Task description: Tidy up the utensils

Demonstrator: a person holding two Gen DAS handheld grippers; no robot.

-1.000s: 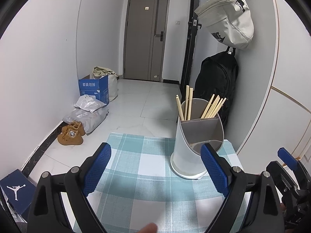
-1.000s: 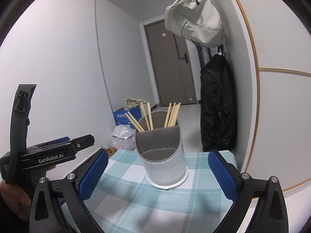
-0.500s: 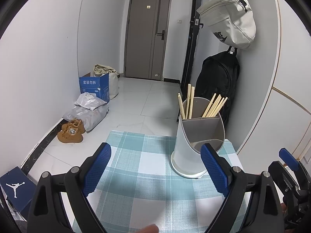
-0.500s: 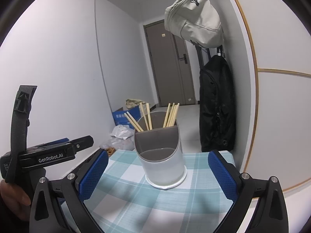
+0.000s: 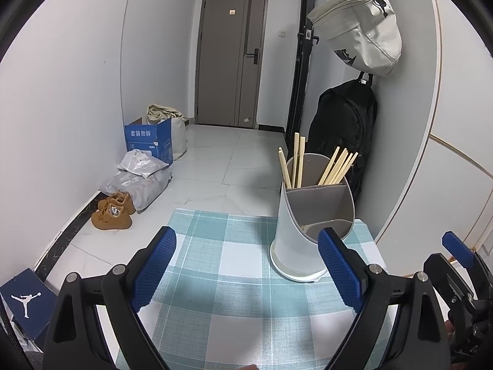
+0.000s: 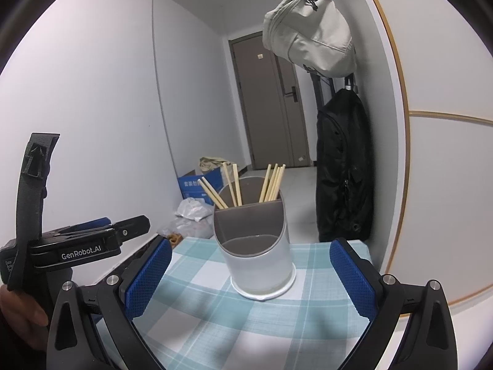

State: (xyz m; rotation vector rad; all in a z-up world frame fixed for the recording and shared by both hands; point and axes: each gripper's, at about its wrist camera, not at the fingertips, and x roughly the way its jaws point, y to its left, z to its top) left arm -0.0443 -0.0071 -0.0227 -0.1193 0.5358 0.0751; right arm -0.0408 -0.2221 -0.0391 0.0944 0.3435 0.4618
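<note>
A white and grey utensil holder (image 5: 295,246) (image 6: 258,265) stands upright on the far right part of a teal checked tablecloth (image 5: 215,277) (image 6: 215,323). Several wooden chopsticks (image 5: 336,166) (image 6: 272,182) stick up from its two back compartments; the low front compartment looks empty. My left gripper (image 5: 246,237) is open over the cloth, short of the holder and to its left, with nothing between its blue pads. My right gripper (image 6: 251,246) is also open and empty, facing the holder from the near side. A person's hand (image 6: 18,308) holds the left gripper's handle.
A white wall runs close along the table's right side, where a black backpack (image 5: 342,129) and a beige bag (image 5: 360,27) hang. On the floor beyond the table are a blue box (image 5: 148,138), plastic bags (image 5: 138,178) and brown shoes (image 5: 112,212). A grey door (image 5: 231,58) closes the hallway.
</note>
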